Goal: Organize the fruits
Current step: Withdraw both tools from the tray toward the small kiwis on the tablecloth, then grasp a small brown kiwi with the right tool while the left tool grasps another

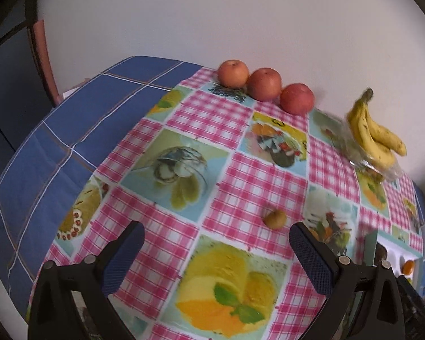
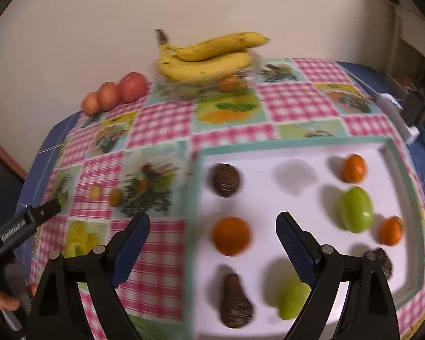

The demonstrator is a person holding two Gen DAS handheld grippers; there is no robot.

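Left wrist view: my left tongs hung wide open over the fruit-print tablecloth, nothing btwn the pads.
Small brownish fruit lay on the cloth just ahead of the right-side pad, not touching it. 3 apples sat in a row at the far edge by the wall, bananas further right on a clear bag. Right tongs also gaped open, empty, tilted down over the white tray, an orange btwn the pads below. Tray also held brown fruits, green ones & small oranges. Left tongs' tip showed at far left near 2 small fruits on the cloth.
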